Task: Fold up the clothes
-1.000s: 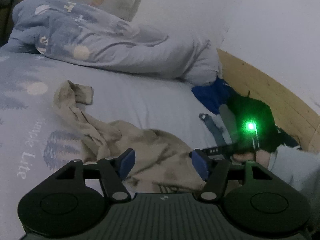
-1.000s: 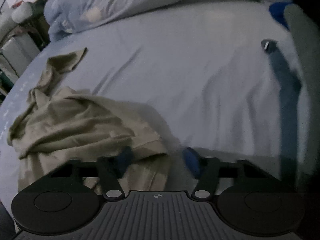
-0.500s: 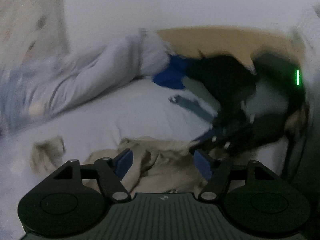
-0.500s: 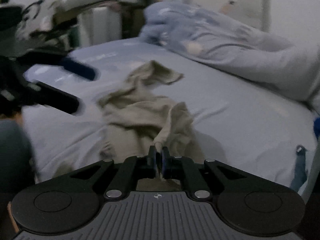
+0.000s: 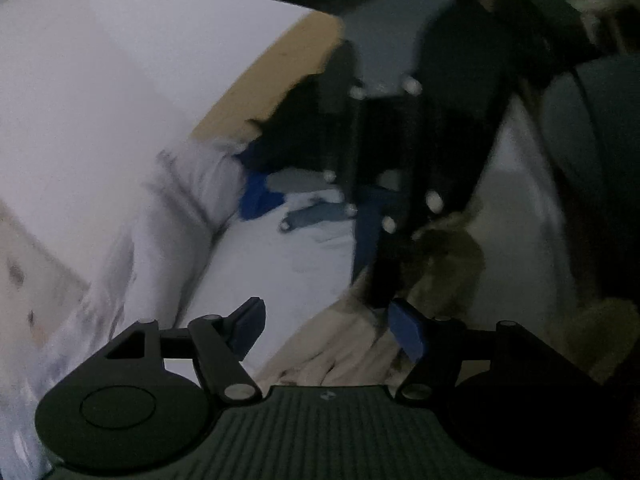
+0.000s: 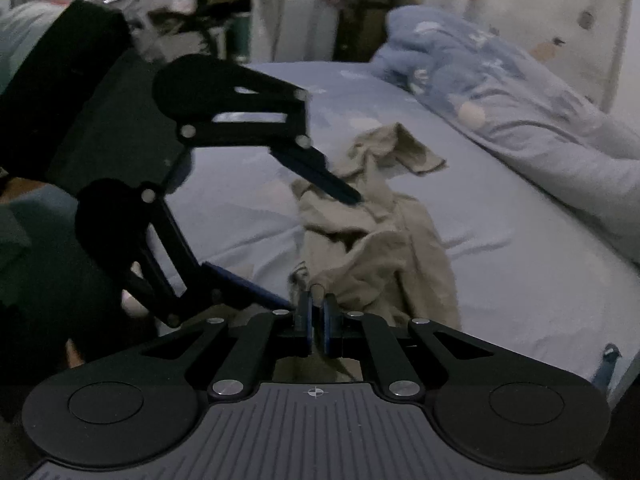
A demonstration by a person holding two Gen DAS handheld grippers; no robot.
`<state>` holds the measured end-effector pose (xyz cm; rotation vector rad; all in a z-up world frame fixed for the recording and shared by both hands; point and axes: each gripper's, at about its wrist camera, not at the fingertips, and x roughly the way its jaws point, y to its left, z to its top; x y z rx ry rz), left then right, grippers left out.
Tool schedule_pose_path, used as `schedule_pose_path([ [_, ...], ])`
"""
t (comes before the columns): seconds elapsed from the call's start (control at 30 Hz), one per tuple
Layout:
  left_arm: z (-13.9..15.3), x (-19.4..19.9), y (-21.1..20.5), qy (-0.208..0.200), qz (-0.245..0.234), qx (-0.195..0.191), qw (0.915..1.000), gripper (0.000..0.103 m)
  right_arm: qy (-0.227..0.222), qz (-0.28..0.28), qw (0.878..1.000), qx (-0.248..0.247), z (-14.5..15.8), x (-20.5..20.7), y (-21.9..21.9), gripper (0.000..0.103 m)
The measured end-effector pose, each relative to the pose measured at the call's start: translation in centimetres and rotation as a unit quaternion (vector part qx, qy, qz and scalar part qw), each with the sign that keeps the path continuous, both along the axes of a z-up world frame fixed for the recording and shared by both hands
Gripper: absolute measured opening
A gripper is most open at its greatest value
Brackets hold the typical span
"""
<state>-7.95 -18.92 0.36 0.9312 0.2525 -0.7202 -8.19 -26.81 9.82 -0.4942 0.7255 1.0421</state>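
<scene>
Lying crumpled on the pale blue bedsheet [image 6: 500, 280], the beige garment [image 6: 384, 248] stretches from my right gripper [image 6: 317, 320] away toward a loose end farther up the bed. My right gripper is closed tight on a near edge of the garment, a pinch of fabric standing up between its blue pads. My left gripper [image 6: 320, 244] enters from the left of the right wrist view with its jaws spread wide: one finger [image 6: 320, 174] lies over the garment's middle, the other sits low beside my right gripper; nothing is clamped between them. In the blurred left wrist view, beige cloth [image 5: 344, 344] sits just beyond the parted blue pads [image 5: 406, 334]. A rumpled blue duvet [image 6: 500, 92] lies along the far side of the bed, well apart from the garment.
</scene>
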Motion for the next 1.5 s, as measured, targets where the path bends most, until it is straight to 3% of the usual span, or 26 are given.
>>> schedule_pose_path([
  [0.1, -0.8, -0.5, -0.6, 0.003, -0.029, 0.040, 0.9988, 0.068, -0.002, 0.023, 1.000, -0.007, 0.6, -0.9, 0.2, 0.007],
  [0.2, -1.3, -0.9, -0.9, -0.001, -0.044, 0.054, 0.9976, 0.045, -0.009, 0.032, 0.999, -0.022, 0.7, -1.8, 0.6, 0.007],
  [0.3, -1.4, -0.6, -0.8, 0.004, -0.028, 0.048, 0.9985, 0.020, -0.014, 0.026, 0.999, -0.031, 1.0, -2.5, 0.7, 0.010],
  [0.33, -1.4, -0.8, -0.6, 0.002, -0.020, 0.045, 0.9988, 0.016, -0.017, 0.021, 0.999, -0.030, 1.2, -2.8, 0.6, 0.018],
  [0.37, -1.4, -0.8, -0.5, 0.001, -0.015, 0.039, 0.9991, 0.015, -0.021, 0.015, 0.999, -0.027, 1.5, -3.0, 0.4, 0.035],
  [0.47, -1.1, -1.2, -0.1, -0.002, 0.001, 0.022, 0.9998, 0.014, -0.031, -0.019, 0.999, -0.012, 2.4, -3.6, -1.1, 0.072],
  [0.57, 0.0, -1.6, 1.1, 0.002, 0.038, -0.023, 0.9990, 0.014, -0.034, -0.084, 0.996, -0.006, 2.8, -4.1, -3.8, 0.074],
  [0.7, 2.2, -1.6, 3.6, 0.023, 0.113, -0.109, 0.9872, 0.014, -0.027, -0.167, 0.985, -0.016, 1.8, -5.1, -7.2, 0.076],
  [0.87, 5.1, -0.3, 6.3, 0.047, 0.192, -0.204, 0.9588, 0.014, -0.004, -0.178, 0.984, -0.023, -0.8, -7.4, -6.9, 0.077],
  [1.0, 7.1, 1.1, 7.6, 0.063, 0.222, -0.261, 0.9376, 0.014, -0.051, -0.175, 0.983, -0.030, -2.8, -9.3, -4.7, 0.077],
  [1.07, 7.7, 1.3, 8.0, 0.061, 0.229, -0.269, 0.9336, 0.014, -0.089, -0.169, 0.981, -0.042, -3.7, -9.7, -3.6, 0.077],
  [1.23, 8.2, 1.2, 8.3, 0.052, 0.235, -0.267, 0.9330, 0.014, -0.172, -0.115, 0.974, -0.095, -5.1, -8.8, -1.9, 0.075],
  [1.5, 8.3, 1.2, 8.9, 0.057, 0.259, -0.285, 0.9212, 0.014, -0.226, 0.009, 0.964, -0.143, -7.1, -7.5, 1.5, 0.067],
])
